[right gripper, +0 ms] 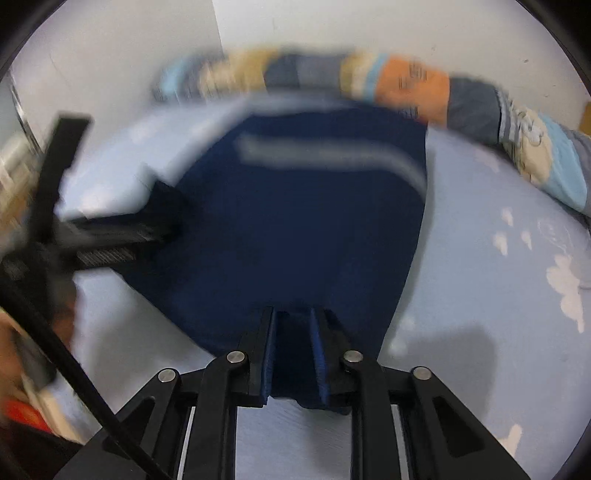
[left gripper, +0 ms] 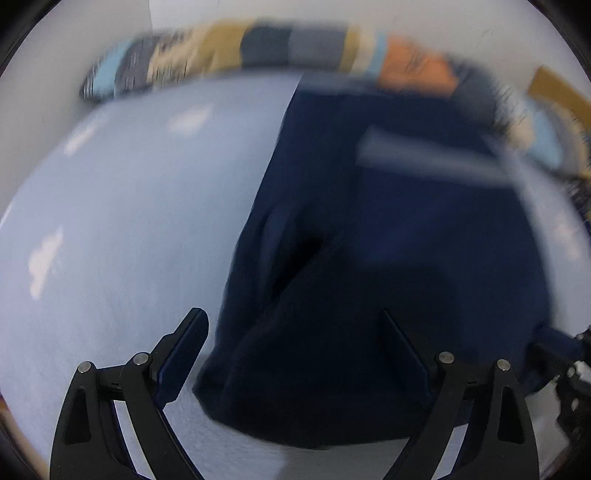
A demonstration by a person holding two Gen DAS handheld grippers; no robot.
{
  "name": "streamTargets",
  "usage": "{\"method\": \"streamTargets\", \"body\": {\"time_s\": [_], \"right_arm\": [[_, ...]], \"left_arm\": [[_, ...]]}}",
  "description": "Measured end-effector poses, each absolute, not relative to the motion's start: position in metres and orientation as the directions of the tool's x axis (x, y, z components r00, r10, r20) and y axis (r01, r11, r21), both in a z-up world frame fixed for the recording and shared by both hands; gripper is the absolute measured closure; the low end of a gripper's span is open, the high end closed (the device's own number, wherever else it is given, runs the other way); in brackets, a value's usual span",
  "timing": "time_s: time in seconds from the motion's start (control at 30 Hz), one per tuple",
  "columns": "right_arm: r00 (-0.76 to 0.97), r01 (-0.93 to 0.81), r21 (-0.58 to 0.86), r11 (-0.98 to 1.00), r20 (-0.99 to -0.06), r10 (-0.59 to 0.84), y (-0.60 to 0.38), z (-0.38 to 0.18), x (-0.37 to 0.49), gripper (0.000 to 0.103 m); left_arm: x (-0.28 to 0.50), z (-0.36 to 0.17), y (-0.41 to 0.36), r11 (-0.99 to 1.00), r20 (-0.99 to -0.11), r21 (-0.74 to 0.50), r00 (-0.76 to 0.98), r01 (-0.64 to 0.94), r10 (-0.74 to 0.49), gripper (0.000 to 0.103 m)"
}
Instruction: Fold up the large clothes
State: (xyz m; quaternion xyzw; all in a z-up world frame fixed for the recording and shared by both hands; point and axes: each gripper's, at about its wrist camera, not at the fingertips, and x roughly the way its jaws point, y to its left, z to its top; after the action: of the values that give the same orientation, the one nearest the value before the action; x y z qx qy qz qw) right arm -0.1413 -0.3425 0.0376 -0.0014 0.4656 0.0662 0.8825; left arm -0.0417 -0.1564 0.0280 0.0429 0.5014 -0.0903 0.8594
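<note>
A navy garment (right gripper: 295, 221) is spread on a bed covered by a pale blue sheet (left gripper: 110, 221) printed with white clouds. The near edge of the garment is clamped between the right tongs (right gripper: 293, 354), whose 2 blue-lined fingers (right gripper: 267, 350) are drawn close together with a fold of navy cloth pinched between them. From there the cloth fans out toward the far end of the bed, where a pale stripe (right gripper: 332, 155) is seen running across it and bending down its right side.

In the left wrist view, the left tongs (left gripper: 291, 343) are held wide apart above a bunched lower corner of the garment (left gripper: 314, 369); 1 finger (left gripper: 184, 350) stands over bare sheet at the cloth's left edge, the other over the dark fabric. No cloth is gripped by them. Deep folds are seen in the navy cloth just ahead of the fingers.

A patchwork quilt (right gripper: 424, 88) in orange, beige, grey and light blue is heaped along the far edge of the bed against a white wall (right gripper: 369, 26). The left tongs are also caught, blurred, at the left of the right wrist view (right gripper: 110, 232), over the garment's left edge. Both views are smeared by motion, so finer detail of the garment cannot be told.
</note>
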Motion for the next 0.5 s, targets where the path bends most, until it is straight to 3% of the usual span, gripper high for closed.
{"method": "streamTargets", "body": {"time_s": [0.1, 0.23, 0.33, 0.4, 0.5], "right_arm": [[0.531, -0.103, 0.121, 0.987, -0.833, 0.157, -0.355, 0.024, -0.138, 0.088], [0.532, -0.075, 0.164, 0.984, -0.828, 0.179, -0.360, 0.036, -0.140, 0.088], [0.606, -0.077, 0.243, 0.967, -0.758, 0.239, -0.366, 0.066, -0.152, 0.080], [0.661, -0.084, 0.227, 0.970, -0.716, 0.225, -0.367, 0.086, -0.159, 0.061], [0.644, -0.074, 0.211, 0.975, -0.736, 0.208, -0.365, 0.078, -0.159, 0.057]], "left_arm": [[-0.034, 0.020, -0.132, 0.978, -0.876, -0.155, 0.438, 0.140, -0.201, 0.001], [-0.039, 0.039, -0.130, 0.986, -0.842, -0.100, 0.517, 0.134, -0.156, 0.001], [-0.044, 0.064, -0.132, 0.985, -0.779, -0.106, 0.604, 0.140, -0.169, 0.001], [-0.048, 0.075, -0.135, 0.984, -0.739, -0.112, 0.650, 0.139, -0.176, 0.001], [-0.052, 0.082, -0.142, 0.979, -0.709, -0.131, 0.675, 0.158, -0.204, 0.001]]}}
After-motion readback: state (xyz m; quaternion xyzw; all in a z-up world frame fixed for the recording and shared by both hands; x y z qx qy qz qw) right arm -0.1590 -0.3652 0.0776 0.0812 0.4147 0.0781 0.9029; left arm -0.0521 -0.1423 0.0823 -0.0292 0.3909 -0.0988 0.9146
